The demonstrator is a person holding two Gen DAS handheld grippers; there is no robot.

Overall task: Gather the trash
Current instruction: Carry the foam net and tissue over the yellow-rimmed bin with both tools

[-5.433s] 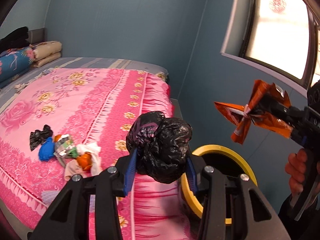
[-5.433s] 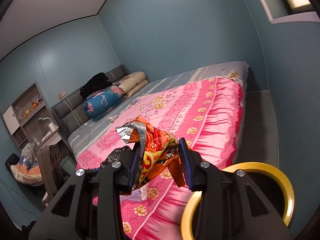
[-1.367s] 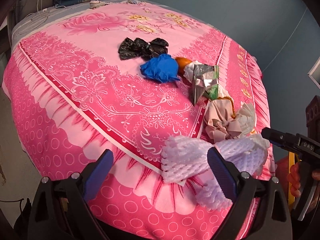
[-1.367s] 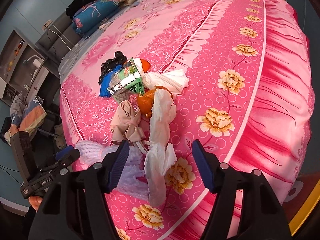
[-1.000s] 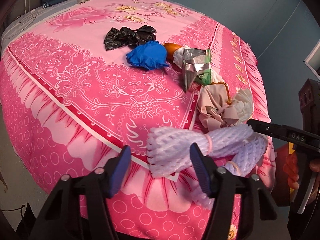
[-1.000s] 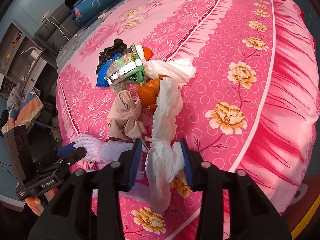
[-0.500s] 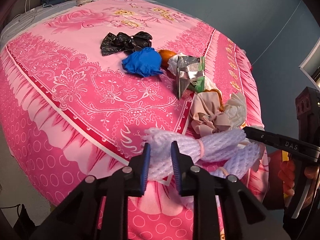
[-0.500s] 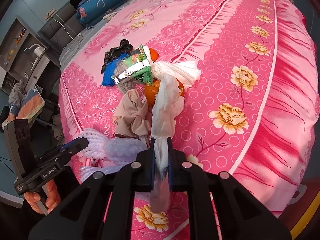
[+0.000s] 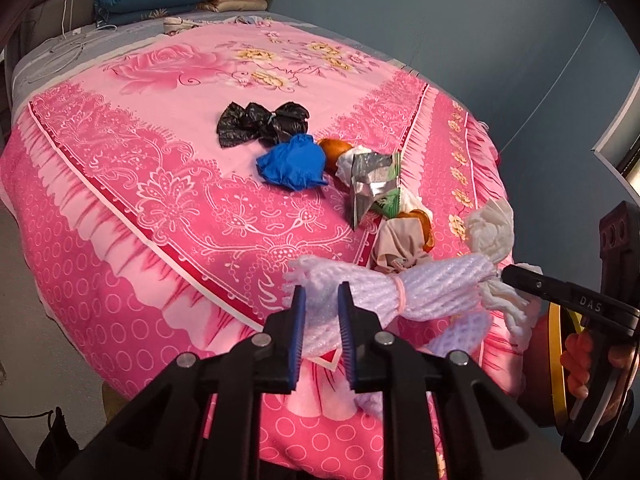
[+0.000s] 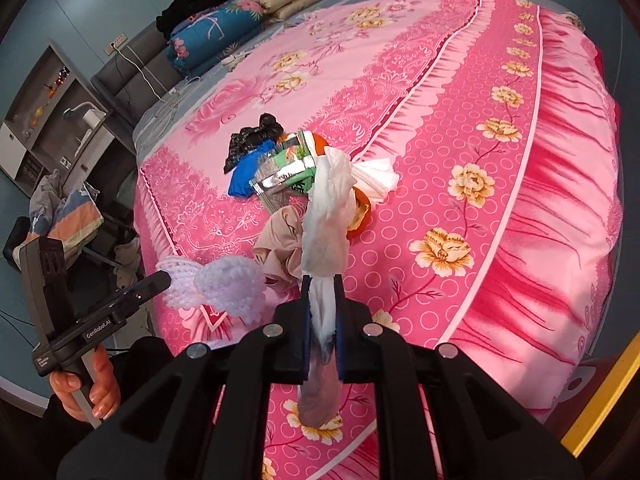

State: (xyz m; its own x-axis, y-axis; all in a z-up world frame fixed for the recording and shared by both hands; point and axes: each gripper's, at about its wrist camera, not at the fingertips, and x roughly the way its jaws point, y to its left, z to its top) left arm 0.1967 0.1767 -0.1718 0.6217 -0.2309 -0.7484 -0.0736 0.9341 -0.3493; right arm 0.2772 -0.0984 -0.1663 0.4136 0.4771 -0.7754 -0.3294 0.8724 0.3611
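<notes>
Blue-padded left gripper now clamps white foam netting, right gripper white tissue wad; both stood wide a second ago. Both bundles lifted off pink bedspread. Orange peel half hidden behind tissue; yellow-rimmed bin cut off at the frame edge

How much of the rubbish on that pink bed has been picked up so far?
Partly done. In hand: the left gripper pinches white foam netting, and the right gripper pinches a white plastic bag. Left on the bedspread: black bag, blue wad, foil wrapper, beige bag, orange peel.
</notes>
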